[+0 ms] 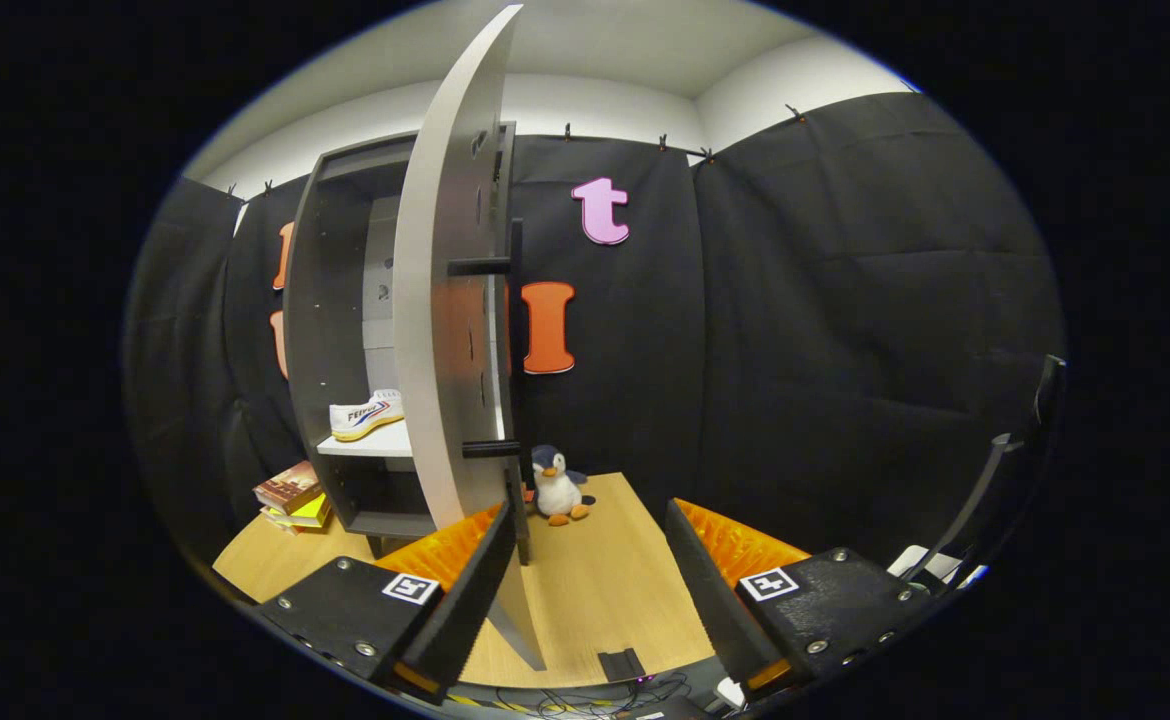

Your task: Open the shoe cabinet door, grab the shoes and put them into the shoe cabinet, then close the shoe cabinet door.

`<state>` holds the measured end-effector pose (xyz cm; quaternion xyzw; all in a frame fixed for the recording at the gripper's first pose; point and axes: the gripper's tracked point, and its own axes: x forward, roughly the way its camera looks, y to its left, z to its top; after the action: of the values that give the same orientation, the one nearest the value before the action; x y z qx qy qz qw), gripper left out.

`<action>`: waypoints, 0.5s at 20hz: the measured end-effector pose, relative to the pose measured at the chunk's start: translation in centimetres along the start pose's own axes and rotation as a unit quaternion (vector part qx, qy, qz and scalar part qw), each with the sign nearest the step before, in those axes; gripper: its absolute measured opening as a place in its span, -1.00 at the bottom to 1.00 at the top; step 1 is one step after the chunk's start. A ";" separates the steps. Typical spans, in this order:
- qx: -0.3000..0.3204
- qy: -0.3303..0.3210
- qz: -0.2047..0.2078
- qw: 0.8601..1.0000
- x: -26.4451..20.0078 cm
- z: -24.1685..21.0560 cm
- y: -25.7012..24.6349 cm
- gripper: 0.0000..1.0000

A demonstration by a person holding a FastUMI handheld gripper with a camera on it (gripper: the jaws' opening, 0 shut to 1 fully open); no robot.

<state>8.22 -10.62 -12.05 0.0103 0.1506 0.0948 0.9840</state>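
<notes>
**Cabinet Door Standing Open, Shoe Sitting on the Shelf**

The gripper [585, 590] is pointing into the booth with its two fingers [465, 590] spread wide apart. Nothing is sitting between them, and they are not pinching anything. Bare wooden table [615, 590] is showing in the gap.

The shoe cabinet [330, 330] is standing on the table, ahead of the fingers and off to the left. Its door [445, 300] is swung out toward the camera, so the thin edge is facing forward. The bottom corner of the door is reaching down right beside the left finger. It is too close to tell if they are touching. A long dark handle [515, 370] is running up and down on the right side of the door.

One white shoe [367, 414] is lying on a pale shelf [375, 445] inside the cabinet. Its toe is poking toward the open front, near the shelf's edge. The space above the shoe is looking roomy. Under the shelf, a lower space is showing dark.

A stack of books [292, 497] is lying on the table just left of the cabinet, near the table's edge. A little toy penguin [556, 486] is sitting on the table just right of the door, against the black cloth wall [845, 330].

To the right of the door, the table is looking open, with wide room in front of the right finger.
</notes>
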 end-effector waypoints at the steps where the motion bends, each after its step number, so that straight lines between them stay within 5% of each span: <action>1: 0.000 -0.001 0.008 1.000 0.4 -0.2 0.7 0.83; 10: 0.024 0.003 0.063 0.998 -1.0 -1.0 6.5 0.77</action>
<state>5.80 -4.39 -12.39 0.0435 0.1546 0.1525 0.9752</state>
